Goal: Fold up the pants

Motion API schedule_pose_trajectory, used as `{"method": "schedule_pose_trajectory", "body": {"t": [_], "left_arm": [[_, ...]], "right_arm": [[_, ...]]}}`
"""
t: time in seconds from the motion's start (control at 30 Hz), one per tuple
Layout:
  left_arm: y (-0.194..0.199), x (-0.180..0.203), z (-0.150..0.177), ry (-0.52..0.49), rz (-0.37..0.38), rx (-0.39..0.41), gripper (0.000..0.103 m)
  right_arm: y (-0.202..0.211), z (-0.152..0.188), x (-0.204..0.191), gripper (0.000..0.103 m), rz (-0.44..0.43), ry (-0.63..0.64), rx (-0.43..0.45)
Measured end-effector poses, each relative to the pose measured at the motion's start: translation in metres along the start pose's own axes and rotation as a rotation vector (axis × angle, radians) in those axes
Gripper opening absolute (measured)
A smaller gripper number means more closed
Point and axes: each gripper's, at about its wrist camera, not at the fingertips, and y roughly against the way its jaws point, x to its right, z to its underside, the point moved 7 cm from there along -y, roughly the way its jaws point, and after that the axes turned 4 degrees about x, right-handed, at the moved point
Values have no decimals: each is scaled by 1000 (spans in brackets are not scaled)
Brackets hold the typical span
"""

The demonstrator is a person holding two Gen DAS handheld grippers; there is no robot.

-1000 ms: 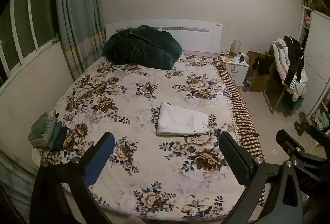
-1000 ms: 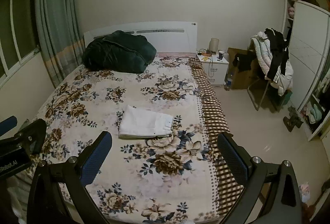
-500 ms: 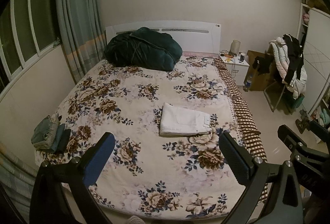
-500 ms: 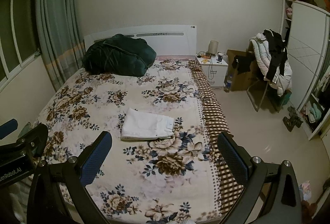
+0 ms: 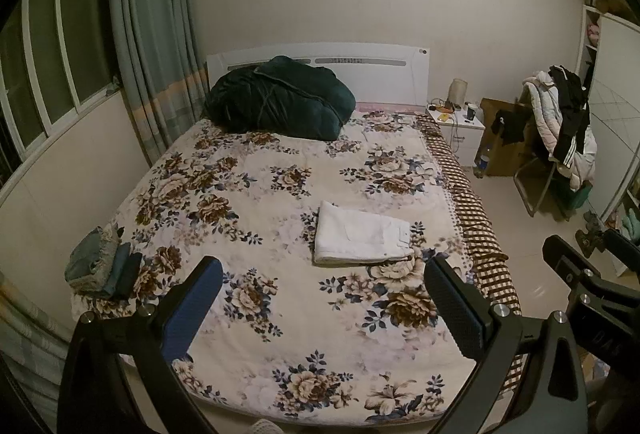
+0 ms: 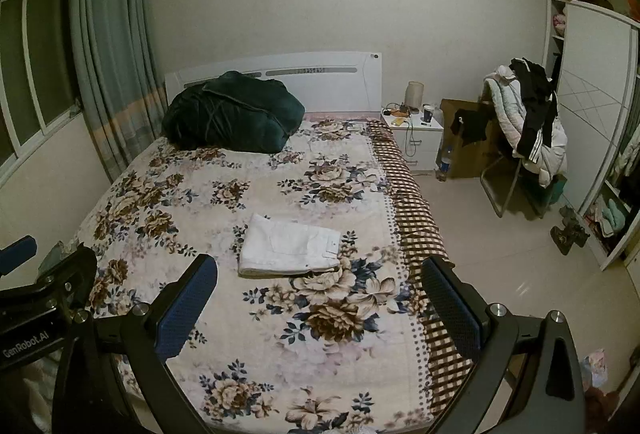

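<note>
White pants [image 5: 362, 238] [image 6: 289, 247] lie folded into a flat rectangle on the floral bedspread [image 5: 248, 202] [image 6: 192, 194], right of the bed's middle. My left gripper [image 5: 322, 286] hangs open above the foot of the bed, well short of the pants, nothing between its fingers. My right gripper [image 6: 318, 284] is open too, held back at about the same height and empty. Each gripper's body shows at the edge of the other's view.
A dark green bundled duvet [image 5: 280, 102] sits at the headboard. Folded grey-blue clothes [image 5: 100, 266] lie at the bed's left edge. A white nightstand [image 6: 416, 134], a chair draped with jackets [image 6: 528, 126] and a wardrobe [image 6: 592, 114] stand right of the bed, across tiled floor [image 6: 500, 246].
Both grippers have drawn back and risen from the bed, so the bed and pants look slightly smaller and lower. The pants have not moved. Both grippers stay open.
</note>
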Motion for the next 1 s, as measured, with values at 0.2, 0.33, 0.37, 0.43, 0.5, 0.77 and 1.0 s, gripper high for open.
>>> {"method": "schedule_pose_trajectory", "body": {"t": [0.2, 0.33, 0.37, 0.43, 0.5, 0.77, 1.0], "left_arm": [[1, 1, 0, -2, -2, 1, 103], [1, 1, -3, -4, -1, 4, 103], [1, 1, -4, -3, 0, 4, 103], [2, 0, -6, -3, 0, 5, 103], [1, 1, -5, -2, 0, 4, 103], [1, 0, -6, -1, -2, 9, 103], [2, 3, -9, 6, -7, 16, 103]], "right_arm": [[2, -1, 0, 103, 0, 2, 1], [2, -2, 1, 103, 3, 4, 3], [3, -4, 2, 103, 4, 3, 4], [2, -3, 1, 103, 3, 5, 2], [3, -3, 1, 103, 3, 4, 2], [5, -1, 0, 103, 6, 0, 2], [6, -1, -1, 103, 10, 2, 6]]}}
